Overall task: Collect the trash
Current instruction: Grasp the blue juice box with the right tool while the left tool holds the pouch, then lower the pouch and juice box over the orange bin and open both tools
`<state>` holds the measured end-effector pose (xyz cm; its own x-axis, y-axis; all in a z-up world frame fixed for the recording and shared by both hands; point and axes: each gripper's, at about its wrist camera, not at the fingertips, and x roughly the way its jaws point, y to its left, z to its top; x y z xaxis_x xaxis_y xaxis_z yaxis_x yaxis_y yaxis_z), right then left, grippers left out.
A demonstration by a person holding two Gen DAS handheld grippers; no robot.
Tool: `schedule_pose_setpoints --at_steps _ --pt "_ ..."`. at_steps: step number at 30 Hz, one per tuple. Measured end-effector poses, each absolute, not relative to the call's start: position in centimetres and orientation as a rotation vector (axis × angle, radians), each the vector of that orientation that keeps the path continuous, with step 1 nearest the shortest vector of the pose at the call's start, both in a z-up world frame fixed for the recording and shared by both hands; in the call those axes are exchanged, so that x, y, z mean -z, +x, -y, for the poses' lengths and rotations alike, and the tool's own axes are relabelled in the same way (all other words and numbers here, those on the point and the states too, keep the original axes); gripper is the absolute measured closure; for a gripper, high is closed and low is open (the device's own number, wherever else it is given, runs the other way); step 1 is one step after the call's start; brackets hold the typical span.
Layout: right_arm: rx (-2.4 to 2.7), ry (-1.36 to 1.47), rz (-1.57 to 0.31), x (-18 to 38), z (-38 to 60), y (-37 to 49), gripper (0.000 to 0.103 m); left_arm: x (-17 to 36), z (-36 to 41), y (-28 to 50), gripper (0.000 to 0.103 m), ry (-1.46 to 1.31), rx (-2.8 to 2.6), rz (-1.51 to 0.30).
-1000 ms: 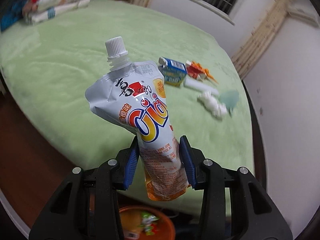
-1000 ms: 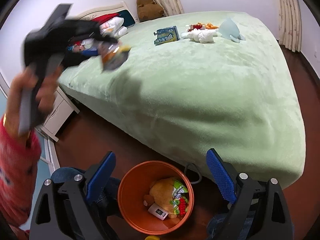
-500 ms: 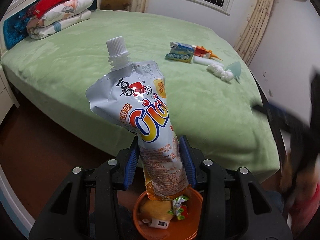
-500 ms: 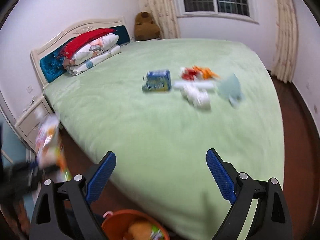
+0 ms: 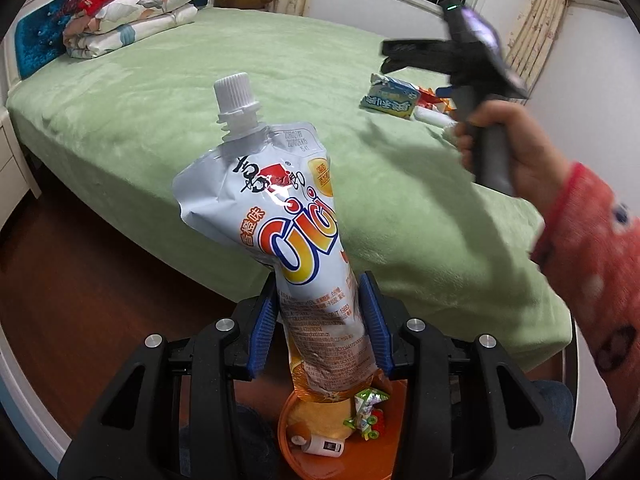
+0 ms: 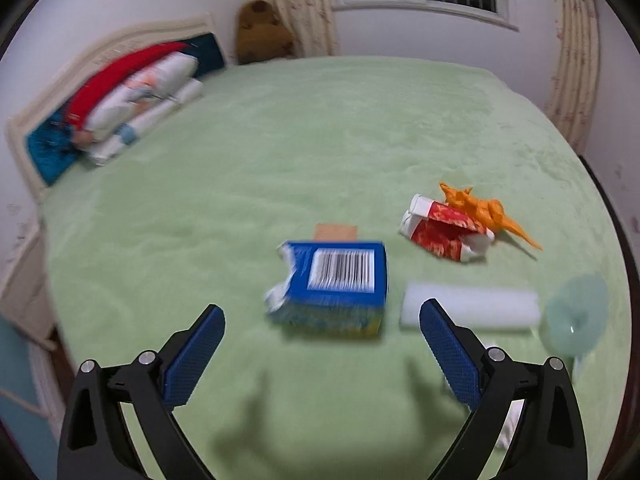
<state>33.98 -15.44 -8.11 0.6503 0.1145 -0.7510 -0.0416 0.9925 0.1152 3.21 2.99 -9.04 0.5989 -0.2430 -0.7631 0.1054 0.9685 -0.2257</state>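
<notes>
My left gripper [image 5: 320, 320] is shut on a white and orange drink pouch [image 5: 288, 232] with a white cap, held upright above an orange bin [image 5: 340, 436] on the floor. The bin holds a yellow plush, a small white bottle and wrappers. My right gripper [image 6: 320, 344] is open and empty, low over the green bed, just short of a crumpled blue carton [image 6: 336, 284]. The right gripper also shows in the left wrist view [image 5: 404, 56], held above the bed near the blue carton [image 5: 390, 98].
On the bed [image 6: 320, 140] lie a red and white carton [image 6: 444, 228], an orange toy [image 6: 488, 212], a white foam block [image 6: 480, 308] and a pale green funnel-like piece [image 6: 576, 316]. Pillows [image 6: 132, 100] are stacked at the headboard. A nightstand [image 5: 12, 152] stands at left.
My right gripper has swung from over the bin up across the bed to the blue carton. My left gripper has carried the pouch to above the orange bin.
</notes>
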Motion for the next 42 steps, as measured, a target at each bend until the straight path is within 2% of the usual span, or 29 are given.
schedule_pose_setpoints --at_steps 3,5,17,27,34,42 --pt "-0.042 0.038 -0.899 9.5 14.3 36.2 0.01 9.3 -2.9 3.4 0.063 -0.168 0.206 -0.906" --pt "-0.03 0.007 -0.917 9.9 13.9 36.7 0.038 9.4 -2.9 3.7 0.063 -0.174 0.211 -0.912" --pt "-0.11 0.067 -0.806 5.0 17.7 29.9 0.04 8.6 -2.6 2.8 0.063 -0.181 0.229 -0.895" --pt "-0.299 0.075 -0.678 -0.5 21.5 15.2 0.04 7.8 -0.4 1.0 0.063 -0.134 0.264 -0.895" --pt "-0.394 0.066 -0.724 2.0 23.0 4.8 0.04 9.5 1.3 -0.8 0.063 -0.084 0.368 -0.954" --pt "-0.444 0.056 -0.821 6.9 22.7 -1.4 0.04 14.4 1.3 -3.3 0.063 -0.075 0.411 -1.085"
